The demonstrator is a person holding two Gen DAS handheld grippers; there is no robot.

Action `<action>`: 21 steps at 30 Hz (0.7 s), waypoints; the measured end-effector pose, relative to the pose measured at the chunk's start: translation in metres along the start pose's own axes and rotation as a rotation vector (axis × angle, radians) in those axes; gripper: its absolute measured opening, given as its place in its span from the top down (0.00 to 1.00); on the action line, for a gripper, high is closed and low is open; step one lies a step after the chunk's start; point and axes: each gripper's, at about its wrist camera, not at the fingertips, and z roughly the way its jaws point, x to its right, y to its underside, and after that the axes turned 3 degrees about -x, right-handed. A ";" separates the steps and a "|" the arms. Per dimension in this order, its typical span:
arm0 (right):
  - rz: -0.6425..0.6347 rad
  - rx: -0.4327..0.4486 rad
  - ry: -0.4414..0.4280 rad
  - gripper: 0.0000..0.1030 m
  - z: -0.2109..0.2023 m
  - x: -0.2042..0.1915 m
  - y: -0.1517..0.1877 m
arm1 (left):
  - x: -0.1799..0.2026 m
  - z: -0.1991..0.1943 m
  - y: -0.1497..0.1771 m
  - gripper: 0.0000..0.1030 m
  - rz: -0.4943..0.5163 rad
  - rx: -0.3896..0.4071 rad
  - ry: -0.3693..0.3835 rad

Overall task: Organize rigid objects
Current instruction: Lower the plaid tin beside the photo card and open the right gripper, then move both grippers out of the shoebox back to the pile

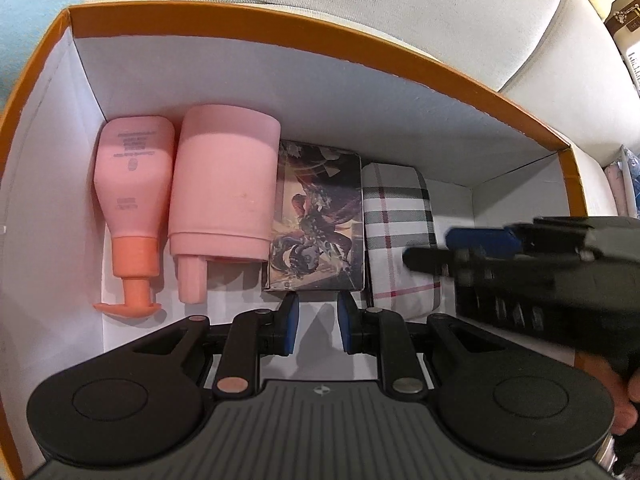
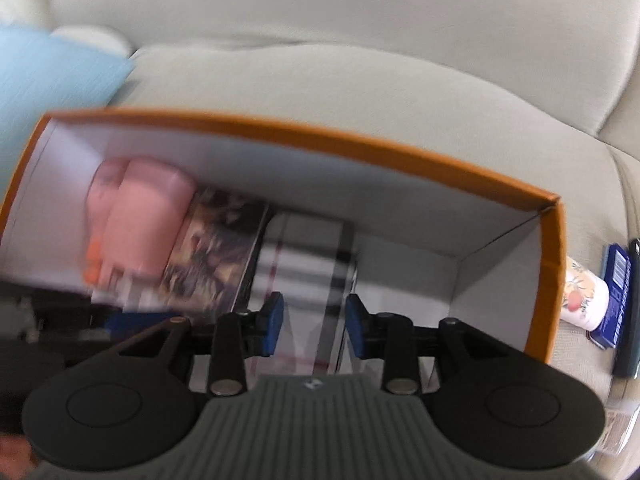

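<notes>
An orange box (image 1: 280, 36) with white inner walls sits on a sofa. Side by side on its floor lie a pink pump bottle (image 1: 132, 184), a pink cylindrical container (image 1: 224, 184), an illustrated card box (image 1: 316, 216) and a plaid case (image 1: 396, 216). My left gripper (image 1: 318, 320) hovers just in front of the card box, its blue pads close together with nothing between them. My right gripper (image 2: 314, 324) is open above the plaid case (image 2: 304, 264), its pads clear of it. The left wrist view shows the right gripper (image 1: 452, 250) coming in from the right over the case.
Bare white floor (image 2: 420, 280) remains at the box's right end. Outside its right wall, a floral cup (image 2: 582, 296), a blue packet (image 2: 618, 288) and a dark flat object (image 2: 632, 308) lie on the beige sofa cushion (image 2: 360, 80). A light blue cloth (image 2: 48, 76) lies at the left.
</notes>
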 end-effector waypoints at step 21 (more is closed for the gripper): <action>-0.323 -0.122 0.043 0.46 0.015 -0.029 0.039 | 0.001 0.012 -0.006 0.78 -0.025 -0.015 0.016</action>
